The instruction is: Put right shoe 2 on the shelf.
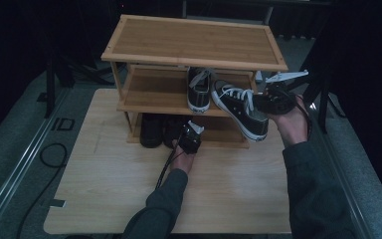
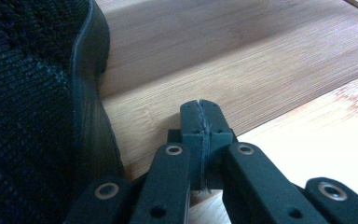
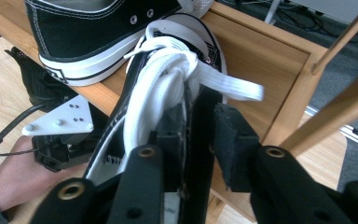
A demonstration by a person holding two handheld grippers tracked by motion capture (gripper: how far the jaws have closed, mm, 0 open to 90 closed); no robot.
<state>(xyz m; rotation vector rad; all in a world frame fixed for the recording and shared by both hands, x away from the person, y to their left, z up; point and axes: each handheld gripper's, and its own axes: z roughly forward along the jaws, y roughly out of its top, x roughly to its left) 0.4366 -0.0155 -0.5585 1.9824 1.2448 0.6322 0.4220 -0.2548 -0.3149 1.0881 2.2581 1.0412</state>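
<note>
Right now the right gripper [image 1: 271, 102] sits at the heel of a black sneaker [image 1: 238, 107] with white laces, at the right end of the rack's [image 1: 194, 42] middle shelf [image 1: 154, 92]. The sneaker is tilted, its sole overhanging the shelf's front edge, toe pointing back into the shelf. In the right gripper view the jaws stand partly apart: the left one lies against the sneaker's [image 3: 168, 74] heel collar and tongue, the right one stands clear of it with a gap showing, so the pads do not press on it. A loose lace end lies across the top of the jaws. A second sneaker [image 1: 199, 89] stands fully on the same shelf just to the left, close beside the first, leaving little room between the two. To the right, the rack's side post [image 3: 340, 42] is near the gripper; beyond it there is free floor.

The left gripper [image 1: 190, 138] rests low at the front edge of the bottom shelf, just beside a dark shoe [image 1: 151, 130]. In the left gripper view its jaws are pressed together with nothing between them, tips over the shelf board [image 2: 242, 60], the dark shoe [image 2: 32, 107] close on their left. The table [image 1: 129, 199] in front of the rack is bare wood, with open room on the near and left sides.
</note>
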